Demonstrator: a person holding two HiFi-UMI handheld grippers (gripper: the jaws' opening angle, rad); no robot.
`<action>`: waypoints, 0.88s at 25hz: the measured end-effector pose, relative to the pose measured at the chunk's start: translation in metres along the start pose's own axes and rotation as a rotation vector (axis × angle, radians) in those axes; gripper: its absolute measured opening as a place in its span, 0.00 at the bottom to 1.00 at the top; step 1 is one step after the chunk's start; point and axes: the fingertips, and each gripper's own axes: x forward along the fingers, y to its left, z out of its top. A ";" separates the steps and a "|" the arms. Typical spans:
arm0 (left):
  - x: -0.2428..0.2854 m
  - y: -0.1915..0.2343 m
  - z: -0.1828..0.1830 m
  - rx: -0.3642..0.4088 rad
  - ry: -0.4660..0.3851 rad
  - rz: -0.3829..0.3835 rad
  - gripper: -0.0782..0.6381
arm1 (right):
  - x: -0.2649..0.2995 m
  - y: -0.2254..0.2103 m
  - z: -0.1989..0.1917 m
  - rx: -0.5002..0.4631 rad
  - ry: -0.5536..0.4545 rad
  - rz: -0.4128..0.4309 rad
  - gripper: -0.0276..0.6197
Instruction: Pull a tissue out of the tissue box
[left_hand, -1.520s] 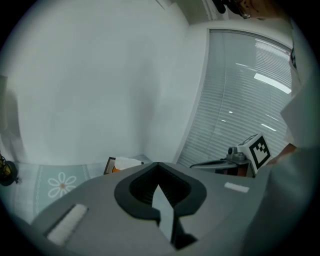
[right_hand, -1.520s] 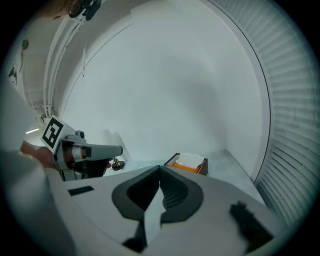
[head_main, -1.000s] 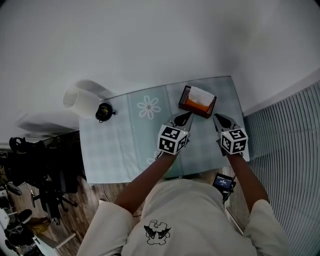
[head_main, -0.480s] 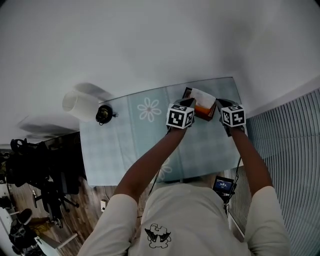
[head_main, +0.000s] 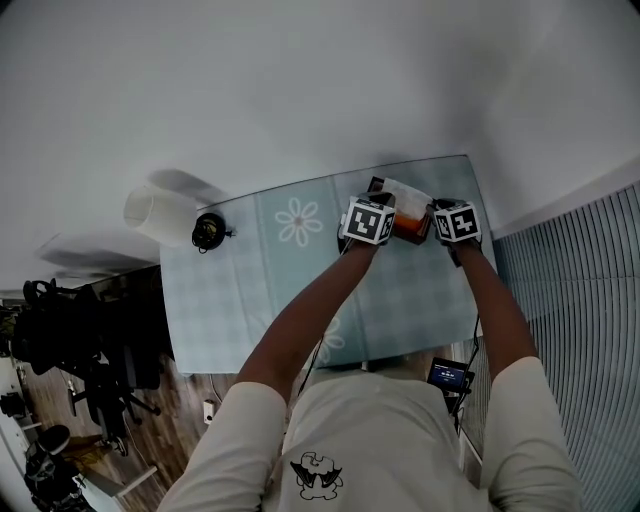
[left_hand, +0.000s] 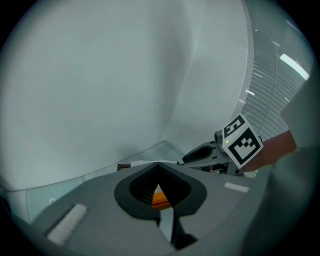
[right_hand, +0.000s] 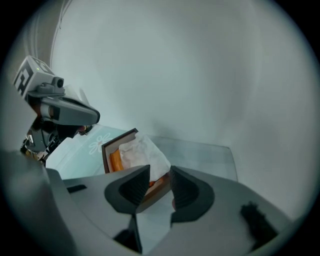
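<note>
The jaws of your right gripper (right_hand: 160, 170) are opening, nothing gripped, just short of the tissue (right_hand: 142, 152) standing from the tissue box (right_hand: 119, 138) near the far right corner of the table (head_main: 250, 290), left gripper (left_hand: 159, 164) shut and empty — bite low and you drag the box instead.

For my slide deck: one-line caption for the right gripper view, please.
Right gripper, jaws opening and empty, faces the white tissue in the tissue box.

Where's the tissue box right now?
Head view: the tissue box sits on the table's far right part, between the left gripper and the right gripper, whose opening jaws show its corner between them in the right gripper view.
</note>
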 end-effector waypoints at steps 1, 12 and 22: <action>0.001 0.000 0.000 0.003 0.006 0.001 0.12 | 0.003 0.000 -0.001 0.000 0.008 -0.003 0.24; -0.012 0.004 0.001 0.010 0.005 -0.002 0.12 | 0.023 -0.009 0.004 -0.052 0.045 -0.040 0.25; -0.011 0.003 -0.005 -0.022 0.005 -0.016 0.12 | 0.029 -0.009 0.001 -0.096 0.082 -0.065 0.14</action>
